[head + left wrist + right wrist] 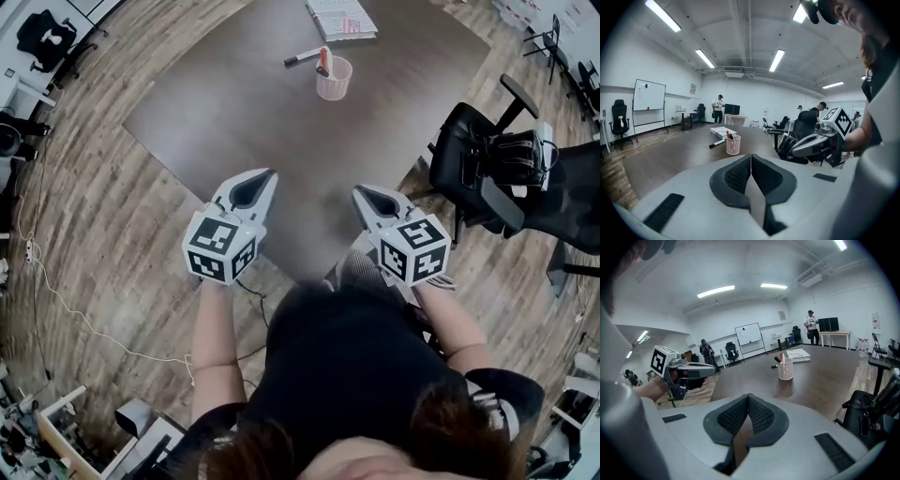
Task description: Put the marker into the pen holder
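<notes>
Far across the table point(234, 103), the marker point(302, 57) lies flat just beside the pink pen holder point(334, 80), near a stack of papers point(341, 17) and well apart from both tools. My left gripper point(751, 157) and right gripper point(748, 397) each have their pads pressed together with nothing between them. They are side by side at the table's near corner.

As I judge the risks, the holder looks light and already carries a pen or two, so a clumsy drop could tip it or jam against them. A shallow pinch could also let the marker roll away. The office chair point(483, 169) crowds my right side.

I cannot tell whether the marker touches the holder (too small at this range), nor which end is capped. The person's body hides the nearest table edge.
</notes>
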{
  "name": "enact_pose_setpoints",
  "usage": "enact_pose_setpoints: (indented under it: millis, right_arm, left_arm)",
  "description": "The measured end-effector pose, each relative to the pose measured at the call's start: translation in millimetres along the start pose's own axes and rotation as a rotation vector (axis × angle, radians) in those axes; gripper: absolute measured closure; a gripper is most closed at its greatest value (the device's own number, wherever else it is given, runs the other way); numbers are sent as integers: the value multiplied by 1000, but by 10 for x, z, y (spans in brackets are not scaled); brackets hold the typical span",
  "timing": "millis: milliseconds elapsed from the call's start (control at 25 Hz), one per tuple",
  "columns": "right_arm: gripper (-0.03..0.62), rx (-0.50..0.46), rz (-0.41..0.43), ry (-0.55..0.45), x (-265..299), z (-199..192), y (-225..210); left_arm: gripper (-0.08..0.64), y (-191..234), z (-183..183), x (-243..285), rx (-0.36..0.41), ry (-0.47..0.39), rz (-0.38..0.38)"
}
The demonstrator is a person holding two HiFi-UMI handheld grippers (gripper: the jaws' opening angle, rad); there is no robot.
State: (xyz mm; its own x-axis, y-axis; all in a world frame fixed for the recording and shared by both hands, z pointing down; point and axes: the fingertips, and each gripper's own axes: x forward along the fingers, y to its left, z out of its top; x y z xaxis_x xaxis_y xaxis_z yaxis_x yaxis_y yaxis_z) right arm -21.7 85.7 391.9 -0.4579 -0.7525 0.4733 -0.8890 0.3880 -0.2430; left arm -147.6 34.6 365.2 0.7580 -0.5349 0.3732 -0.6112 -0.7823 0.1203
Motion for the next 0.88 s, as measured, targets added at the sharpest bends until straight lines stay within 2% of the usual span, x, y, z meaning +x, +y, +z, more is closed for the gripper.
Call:
enact_pose_setpoints:
  millis: [240, 280, 360, 520, 880]
  right_arm:
    - [577, -14, 64, 22, 393, 306, -303]
    - [577, -23, 75, 23, 459, 365, -367]
    - [577, -47, 102, 34, 589, 451, -493]
    - [577, -68, 159, 70, 882, 549, -709]
    - [577, -46, 221, 124, 1398, 680, -1225]
  left_arm:
    - [531, 145, 146, 361, 61, 35, -31]
    - [529, 182, 167, 439, 60, 36, -32]
    - [466, 281, 200, 611, 44, 37, -30]
    - [459, 571, 252, 980, 7, 48, -15]
    - [407, 1041, 359, 1824, 63, 130, -23]
